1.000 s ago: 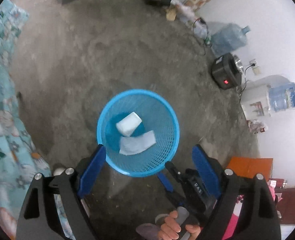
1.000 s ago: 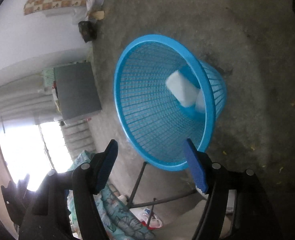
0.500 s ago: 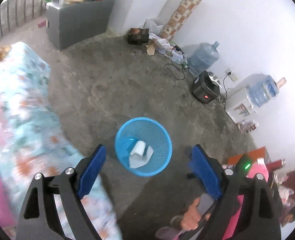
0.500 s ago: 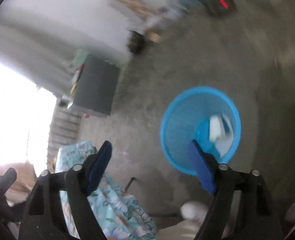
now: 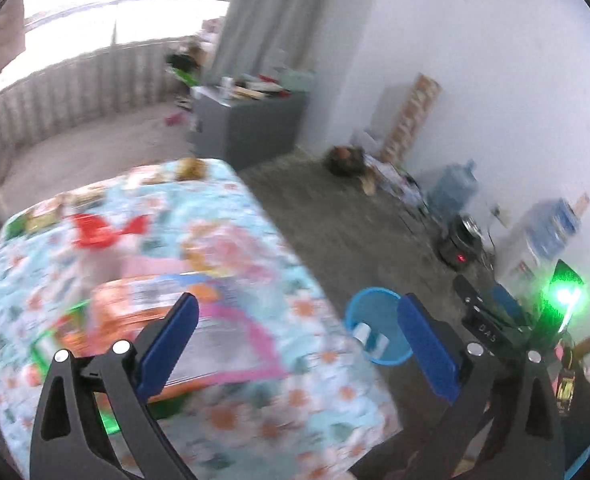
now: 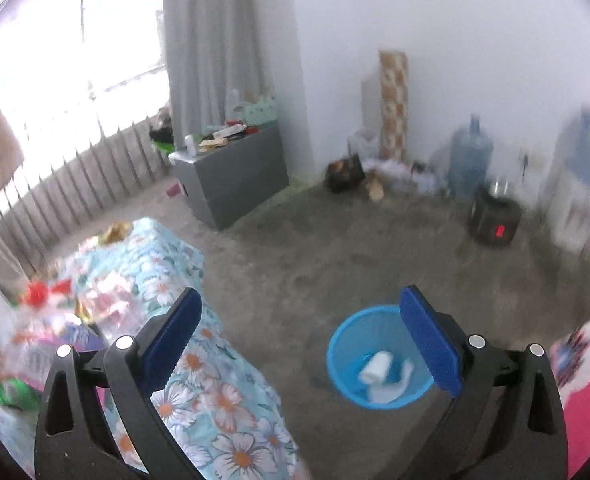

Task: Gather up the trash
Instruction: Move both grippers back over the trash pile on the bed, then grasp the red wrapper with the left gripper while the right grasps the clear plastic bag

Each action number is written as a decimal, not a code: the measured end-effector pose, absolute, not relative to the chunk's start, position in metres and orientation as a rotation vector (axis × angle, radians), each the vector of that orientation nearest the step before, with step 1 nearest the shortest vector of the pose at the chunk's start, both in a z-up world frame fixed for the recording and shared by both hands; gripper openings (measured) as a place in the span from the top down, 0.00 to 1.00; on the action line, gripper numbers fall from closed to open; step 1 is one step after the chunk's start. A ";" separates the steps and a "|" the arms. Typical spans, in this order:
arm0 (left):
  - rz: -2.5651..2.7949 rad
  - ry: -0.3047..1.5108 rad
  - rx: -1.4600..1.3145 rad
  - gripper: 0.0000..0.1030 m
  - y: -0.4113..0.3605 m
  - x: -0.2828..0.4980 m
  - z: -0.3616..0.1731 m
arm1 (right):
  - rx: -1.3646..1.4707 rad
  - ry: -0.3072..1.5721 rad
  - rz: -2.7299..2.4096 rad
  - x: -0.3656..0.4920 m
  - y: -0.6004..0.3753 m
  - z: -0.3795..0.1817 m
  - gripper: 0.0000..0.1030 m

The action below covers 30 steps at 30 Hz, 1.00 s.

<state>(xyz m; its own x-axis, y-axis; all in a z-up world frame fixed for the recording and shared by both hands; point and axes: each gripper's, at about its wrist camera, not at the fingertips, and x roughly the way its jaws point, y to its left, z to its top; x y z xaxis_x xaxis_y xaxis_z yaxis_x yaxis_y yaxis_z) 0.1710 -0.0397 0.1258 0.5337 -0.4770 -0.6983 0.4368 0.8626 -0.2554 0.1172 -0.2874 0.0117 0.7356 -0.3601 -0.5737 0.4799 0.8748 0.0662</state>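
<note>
We had both sets of tongs empty. The left tongs [image 5: 295,340] and the right tongs [image 6: 299,340] were opening wide, with nothing between the jaws of either. The blue basket [image 6: 347,360] stood on the bare floor [image 6: 375,248], just beside the corner of the flowered tabletop [image 5: 279,420]. Two pale scraps [image 6: 375,368] lay in its bottom.

The rest of the trash looked to be on that tabletop: an orange wrapper [image 5: 135,304], a pink-edged clear bag [image 5: 231,344], and a red piece [image 5: 103,232] further back. All of it was blurred, so we could not name it closer.

The step, as we judged it, was reaching for the next piece. The orange wrapper lay nearest the left tongs. Such film is thin and slippery, so pinching a raised fold would serve better than pressing it flat.

The floor around the basket was open. The tabletop's edge hung close to the basket's rim, so a carry would best lift clear of that corner before dropping.
</note>
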 end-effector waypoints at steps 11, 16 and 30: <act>-0.369 0.774 -0.247 0.05 0.112 0.168 0.128 | 0.119 0.544 -0.128 0.148 -0.218 0.038 0.08; -0.376 0.769 -0.257 0.05 0.133 0.184 0.124 | 0.294 0.628 0.029 0.172 -0.217 0.035 0.08; -0.445 0.924 -0.534 0.08 0.154 0.297 0.087 | 0.883 0.928 0.286 0.237 -0.236 -0.038 0.19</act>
<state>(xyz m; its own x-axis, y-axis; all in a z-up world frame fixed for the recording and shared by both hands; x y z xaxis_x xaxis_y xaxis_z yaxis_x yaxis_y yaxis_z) 0.2971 0.1541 0.0866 0.5300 -0.5730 -0.6251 0.1317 0.7839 -0.6068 0.2368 -0.2360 -0.0385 0.5924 0.5650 -0.5743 0.1436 0.6273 0.7654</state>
